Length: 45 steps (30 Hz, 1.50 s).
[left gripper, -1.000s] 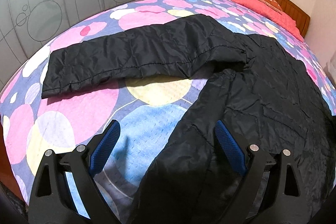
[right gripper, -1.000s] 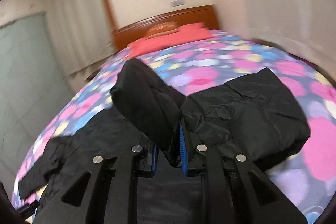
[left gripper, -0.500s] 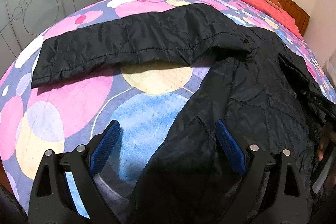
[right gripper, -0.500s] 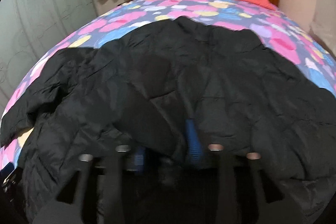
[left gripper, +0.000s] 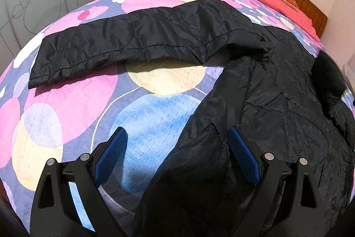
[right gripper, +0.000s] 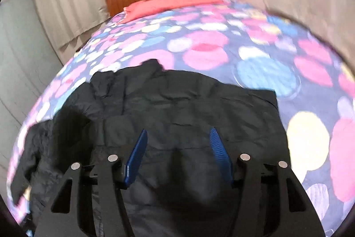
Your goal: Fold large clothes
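My left gripper hangs released over the jacket spread on the bed; its sleeve looks soft, slippery, best pinched at the cuff. My right gripper is opening, nothing between its pads.

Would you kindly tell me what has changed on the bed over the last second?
The right gripper has let go of the jacket's right sleeve, which it had pinched and carried across; the sleeve now lies folded over the jacket. Its jaws are opening, nothing pinched between them. The left gripper stayed open and hovering, and the left sleeve remains stretched out on the bedspread.
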Each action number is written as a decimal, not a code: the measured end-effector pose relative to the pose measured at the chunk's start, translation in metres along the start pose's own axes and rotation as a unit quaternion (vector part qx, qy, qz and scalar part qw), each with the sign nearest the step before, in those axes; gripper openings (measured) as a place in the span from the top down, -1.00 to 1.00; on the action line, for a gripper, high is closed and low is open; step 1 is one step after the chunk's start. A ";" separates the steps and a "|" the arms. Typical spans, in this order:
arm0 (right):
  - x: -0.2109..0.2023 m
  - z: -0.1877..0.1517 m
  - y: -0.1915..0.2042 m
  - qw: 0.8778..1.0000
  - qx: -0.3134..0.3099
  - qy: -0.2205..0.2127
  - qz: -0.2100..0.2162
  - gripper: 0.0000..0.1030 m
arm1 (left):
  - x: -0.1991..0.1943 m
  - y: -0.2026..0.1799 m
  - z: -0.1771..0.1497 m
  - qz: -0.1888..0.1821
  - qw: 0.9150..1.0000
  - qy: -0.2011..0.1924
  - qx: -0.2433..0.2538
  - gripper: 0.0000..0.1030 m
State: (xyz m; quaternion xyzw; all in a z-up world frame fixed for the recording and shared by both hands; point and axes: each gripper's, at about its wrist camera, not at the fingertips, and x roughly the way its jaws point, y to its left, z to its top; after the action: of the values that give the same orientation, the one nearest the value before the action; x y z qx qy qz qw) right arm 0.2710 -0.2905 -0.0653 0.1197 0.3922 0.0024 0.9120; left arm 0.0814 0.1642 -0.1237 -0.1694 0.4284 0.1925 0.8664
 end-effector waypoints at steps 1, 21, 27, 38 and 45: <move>-0.001 0.000 -0.003 1.000 0.004 0.000 0.013 -0.14 | 0.000 0.000 -0.001 0.001 1.000 0.000 0.000 -0.80; 0.038 -0.013 0.025 0.996 -0.033 0.013 -0.078 -0.14 | 0.005 -0.004 -0.002 0.010 1.000 0.000 0.009 -0.82; 0.074 -0.047 0.090 0.991 -0.101 0.071 -0.047 -0.15 | 0.004 -0.004 -0.002 0.010 1.000 0.000 0.009 -0.82; 0.027 -0.034 0.039 0.996 -0.041 0.016 -0.082 -0.17 | 0.005 -0.005 -0.003 0.008 1.000 -0.001 0.009 -0.83; 0.039 -0.045 0.006 0.995 -0.029 0.042 -0.082 -0.19 | 0.004 -0.005 -0.003 0.008 1.000 0.001 0.014 -0.86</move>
State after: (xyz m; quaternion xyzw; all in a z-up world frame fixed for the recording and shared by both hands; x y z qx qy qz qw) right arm 0.2661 -0.2706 -0.1217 0.0609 0.4380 -0.0560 0.8951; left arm 0.0839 0.1593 -0.1286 -0.1545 0.4334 0.1934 0.8665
